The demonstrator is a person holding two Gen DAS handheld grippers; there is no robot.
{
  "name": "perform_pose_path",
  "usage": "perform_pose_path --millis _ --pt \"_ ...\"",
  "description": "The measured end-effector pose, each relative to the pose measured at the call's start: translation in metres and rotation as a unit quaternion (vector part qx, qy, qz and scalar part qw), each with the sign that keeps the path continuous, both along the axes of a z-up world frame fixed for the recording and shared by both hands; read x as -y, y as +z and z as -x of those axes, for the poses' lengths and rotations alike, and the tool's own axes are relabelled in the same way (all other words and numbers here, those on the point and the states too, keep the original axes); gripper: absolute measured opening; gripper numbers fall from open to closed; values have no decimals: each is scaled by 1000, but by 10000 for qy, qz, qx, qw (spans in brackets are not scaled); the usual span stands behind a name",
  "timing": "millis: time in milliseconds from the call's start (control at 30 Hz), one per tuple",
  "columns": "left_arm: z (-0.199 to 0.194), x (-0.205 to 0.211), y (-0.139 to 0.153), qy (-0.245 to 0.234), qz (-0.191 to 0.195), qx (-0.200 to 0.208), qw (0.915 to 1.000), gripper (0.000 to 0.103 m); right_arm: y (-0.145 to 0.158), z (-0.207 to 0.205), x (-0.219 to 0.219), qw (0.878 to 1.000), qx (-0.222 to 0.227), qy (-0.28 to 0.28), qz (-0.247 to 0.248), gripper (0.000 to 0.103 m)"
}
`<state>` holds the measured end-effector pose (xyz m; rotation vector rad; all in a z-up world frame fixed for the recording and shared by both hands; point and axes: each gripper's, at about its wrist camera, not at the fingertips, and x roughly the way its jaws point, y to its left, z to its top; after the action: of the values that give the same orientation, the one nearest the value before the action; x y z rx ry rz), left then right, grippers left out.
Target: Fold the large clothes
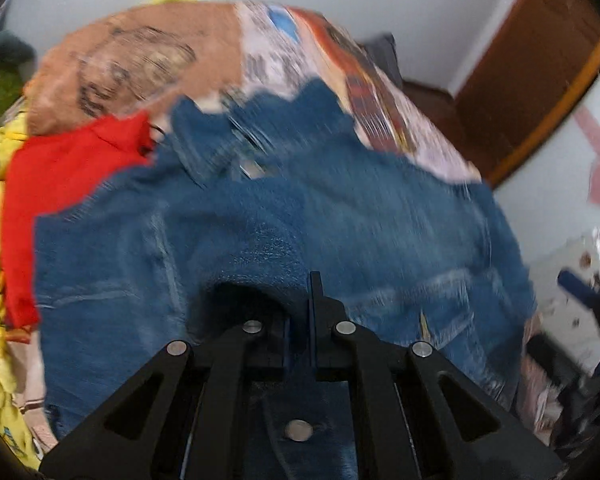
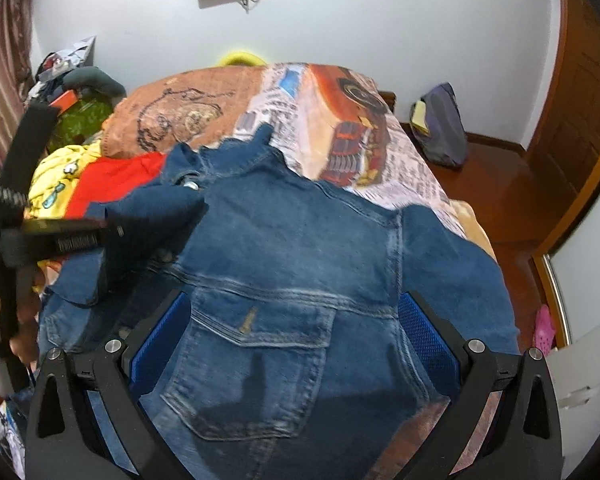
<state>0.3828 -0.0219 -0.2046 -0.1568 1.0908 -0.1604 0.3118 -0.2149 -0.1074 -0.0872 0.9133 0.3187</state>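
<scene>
Denim fills the near view: the jacket (image 2: 284, 280) lies spread on the bed (image 2: 416, 184), front up, its flap pocket (image 2: 260, 344) right under the right tongs (image 2: 296, 340), which hang released, blue pads wide either side of the pocket and pressing on nothing. Over on the left edge, the left tongs (image 1: 300, 320) are clenched, black fingers together with a lip of denim, apparently a sleeve or front panel, pinched between them; from the right view that flap looks doubled over toward the chest, so this reads as the first fold being brought in while the free tongs wait to take the other side. Cloth is heavy, stiff, pale-stitched at the seams, with a metal button near the collar (image 2: 236, 152), so it should hold a crease. Beneath it, a soft printed bedspread in newsprint and orange. Beside the jacket, a red garment (image 2: 116, 184) and yellow printed cloth (image 2: 56, 184) are heaped, likely waiting their turn. Further out, a bag (image 2: 440, 128) on the wooden floor.
</scene>
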Motion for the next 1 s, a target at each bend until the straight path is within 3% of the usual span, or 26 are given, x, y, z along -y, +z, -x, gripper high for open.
perform_pose_path --millis 133,200,267,467,733,867,1000 --pt "5 22 -19 -391 -213 -297 9986 10 -6 -1 10 9999 -118 -112 31 103" --pt "9 29 -24 -600 -260 -397 9971 20 -8 0 13 9998 -154 -140 56 103" --pt "17 33 -24 -774 -216 -436 9958 39 -8 0 15 9997 -166 -149 87 103" --pt "49 27 -1 -1016 -313 -133 9942 57 -6 2 8 9997 -127 -90 210 103" --pt "82 -45 55 -437 -779 685 9936 71 11 4 -32 9989 113 346 292 103" --pt "88 -89 63 -17 -1105 887 9899 78 13 3 -64 9970 141 705 293 103" --pt "99 -134 54 394 -1378 815 9863 78 5 -1 -103 9920 26 1179 447 103"
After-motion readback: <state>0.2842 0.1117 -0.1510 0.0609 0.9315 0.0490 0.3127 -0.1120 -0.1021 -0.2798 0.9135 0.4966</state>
